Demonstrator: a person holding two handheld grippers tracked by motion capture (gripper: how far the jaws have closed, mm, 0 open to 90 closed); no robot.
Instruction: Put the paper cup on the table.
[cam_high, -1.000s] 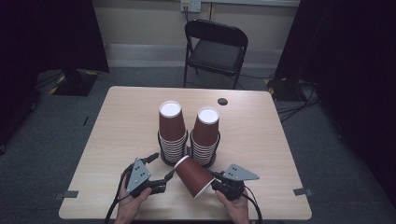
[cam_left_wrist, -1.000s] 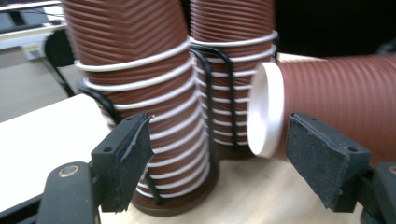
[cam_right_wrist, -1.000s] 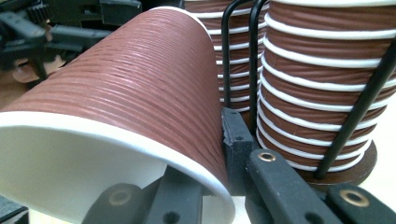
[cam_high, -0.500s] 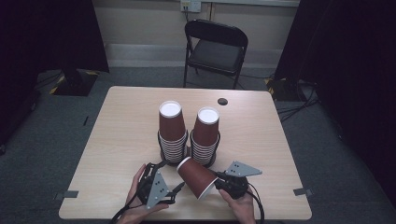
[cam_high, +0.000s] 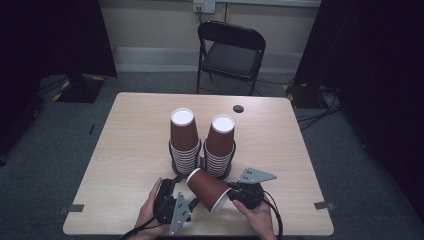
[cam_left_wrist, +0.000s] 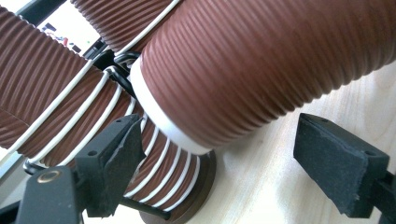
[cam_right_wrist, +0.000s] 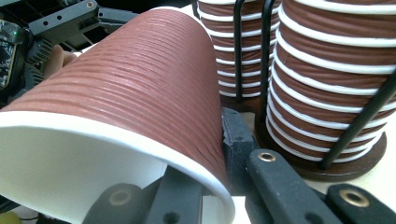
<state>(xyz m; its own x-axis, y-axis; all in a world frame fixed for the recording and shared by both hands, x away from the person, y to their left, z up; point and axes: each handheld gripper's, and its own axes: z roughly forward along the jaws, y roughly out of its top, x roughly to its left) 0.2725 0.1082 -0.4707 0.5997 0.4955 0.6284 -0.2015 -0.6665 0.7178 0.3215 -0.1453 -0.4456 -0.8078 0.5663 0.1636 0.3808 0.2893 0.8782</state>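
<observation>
Right gripper (cam_high: 231, 196): jaws clamped on the rim wall of one loose brown paper cup (cam_high: 209, 188), one jaw inside, one outside. The cup lies tilted, base toward the stacks. Left gripper (cam_high: 186, 202): jaws apart, just opened wider, straddling the cup's side with the pads clear of it. Directly behind the cup stand two cup stacks, left stack (cam_high: 184, 140) and right stack (cam_high: 220, 145), each in a black wire holder on a round base. Surface: one light wood table (cam_high: 130, 150). Beyond the stacks: one small dark disc (cam_high: 238, 108), one black folding chair (cam_high: 230, 50), grey carpet (cam_high: 60, 130).
</observation>
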